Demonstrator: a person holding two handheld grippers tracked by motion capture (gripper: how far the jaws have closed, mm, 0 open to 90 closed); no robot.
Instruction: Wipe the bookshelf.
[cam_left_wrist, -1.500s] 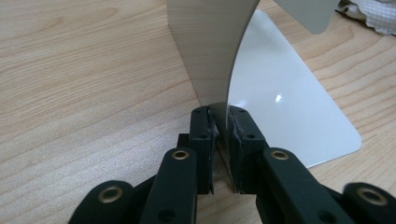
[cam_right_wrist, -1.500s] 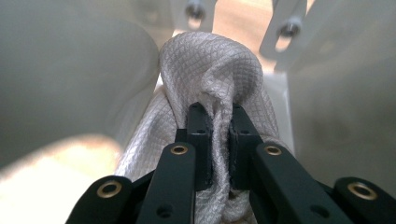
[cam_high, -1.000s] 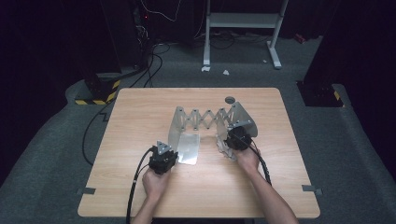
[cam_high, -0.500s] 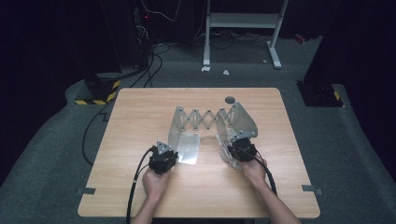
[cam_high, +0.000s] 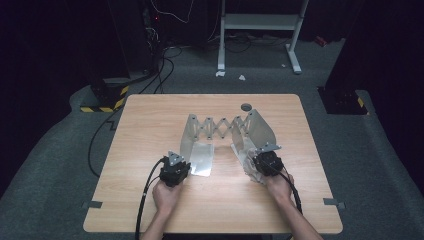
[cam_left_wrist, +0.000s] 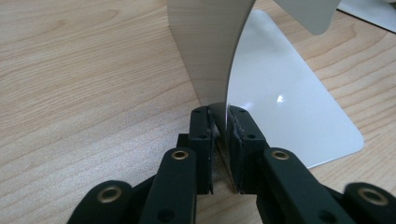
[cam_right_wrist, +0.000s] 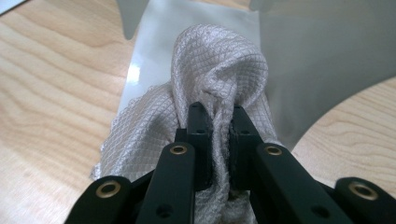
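- Both claws are working at the near side of the table (cam_high: 150, 125): the left gripper (cam_high: 176, 168) is pinching the near edge of the left upright plate of the rack (cam_left_wrist: 210, 56), its jaws having just been closing on that metal, and the right gripper (cam_right_wrist: 215, 121) is squeezing a bunched cloth (cam_right_wrist: 219, 60) between its pads.
- Table is lying under everything, with a small dark hole (cam_high: 245, 107) sitting near its far edge.
- Rack is standing at the middle of the table, its two plates joined on the far side by a scissor link (cam_high: 222, 126); each plate is resting on a flat foot (cam_left_wrist: 289, 102) stretching towards the near side.
- Cloth is lying on the right foot, touching the right plate (cam_high: 260, 129).
- Hands (cam_high: 166, 196) are gripping both tools from the near edge, cables (cam_high: 145, 200) trailing back.
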